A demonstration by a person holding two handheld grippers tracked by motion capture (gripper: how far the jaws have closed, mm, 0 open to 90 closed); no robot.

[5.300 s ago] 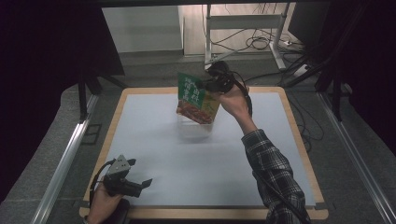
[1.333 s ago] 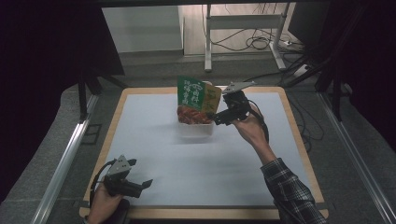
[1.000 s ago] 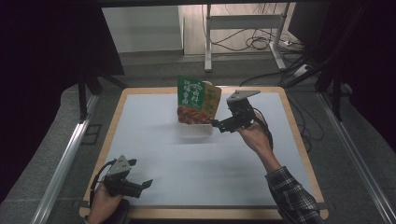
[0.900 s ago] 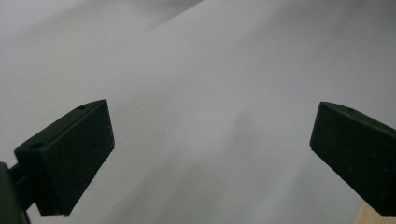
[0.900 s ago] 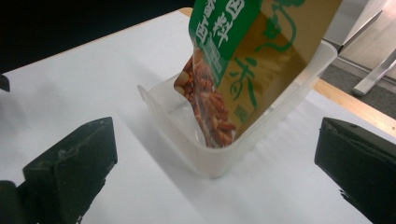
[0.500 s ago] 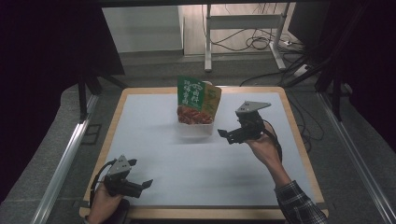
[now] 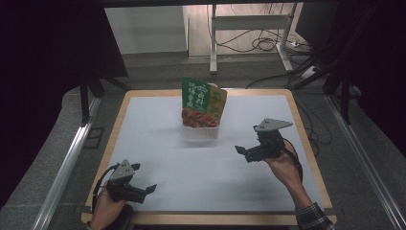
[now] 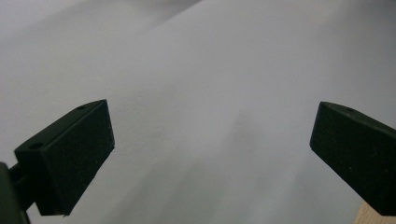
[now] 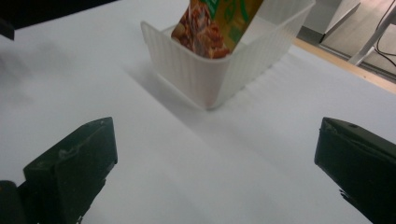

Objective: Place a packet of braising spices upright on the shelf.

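Table stock, near to far: two hand-held grippers, one bin, one food packet.

Nearest me, my left gripper point(image 7: 143, 190) sits low at the table's point(image 7: 158, 143) near left corner, jaws spread wide over bare white surface, nothing between them. Farther in on the right, my right gripper point(image 7: 244, 151) is held above the surface, jaws likewise wide apart and empty, pointing toward the white ribbed bin point(image 9: 219, 70), well apart from it. Beyond, near the far edge, the green food packet point(image 7: 202, 103) stands tilted inside that bin.
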